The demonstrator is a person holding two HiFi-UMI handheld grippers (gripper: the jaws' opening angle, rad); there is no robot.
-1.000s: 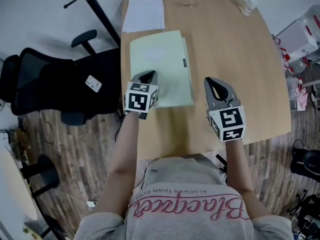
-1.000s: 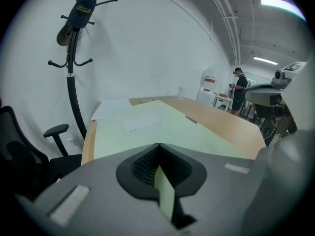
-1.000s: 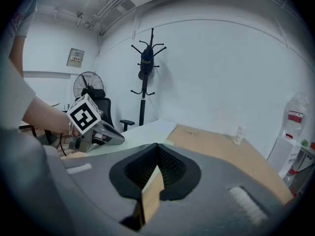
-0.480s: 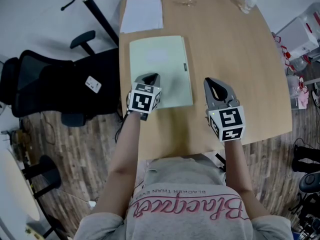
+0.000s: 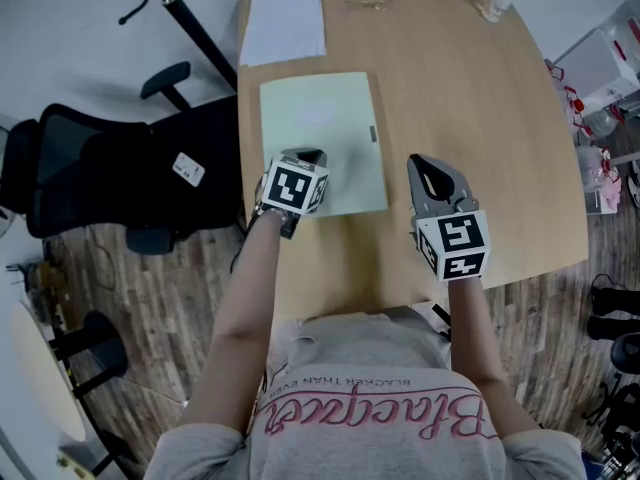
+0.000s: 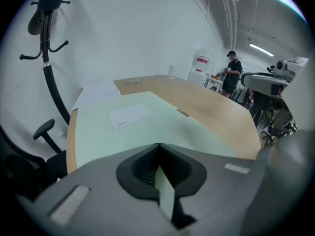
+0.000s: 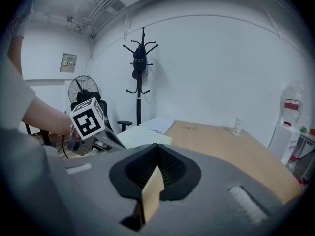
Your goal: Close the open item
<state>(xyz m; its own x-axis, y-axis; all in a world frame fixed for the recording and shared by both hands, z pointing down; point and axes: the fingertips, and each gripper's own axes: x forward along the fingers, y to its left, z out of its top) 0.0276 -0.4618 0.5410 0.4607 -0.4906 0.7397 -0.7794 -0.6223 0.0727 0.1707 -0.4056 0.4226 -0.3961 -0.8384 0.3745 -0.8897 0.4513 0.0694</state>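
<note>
A pale green folder [image 5: 325, 138] lies flat on the wooden table [image 5: 480, 128] with its cover down and its edges lined up, so it looks closed. A white label [image 6: 129, 116] sits on the cover, and a small dark tab [image 5: 372, 133] marks the folder's right edge.

The left gripper [image 5: 310, 156] is over the folder's near left corner. Its own view shows the two jaws brought together at the tips with nothing clamped between them; only the green cover shows through the slot behind the tips. It appears to be low over the cover, but neither view makes it certain that the tips touch the folder.

The right gripper [image 5: 428, 164] is just beside the folder's near right corner, over bare wood and apart from the folder. Its jaws are also together at the tips and hold nothing; the table's wood shows through the slot.

Beyond the folder's far edge, near it but not touching, lies a white sheet [image 5: 285, 26]. Well beyond the folder's far right, close to the table's far corner, stands a small clear bottle [image 5: 495, 8]. Left of the folder, off the table, is a black office chair [image 5: 110, 173], and a black coat stand [image 7: 140, 63] stands by the wall behind it.
</note>
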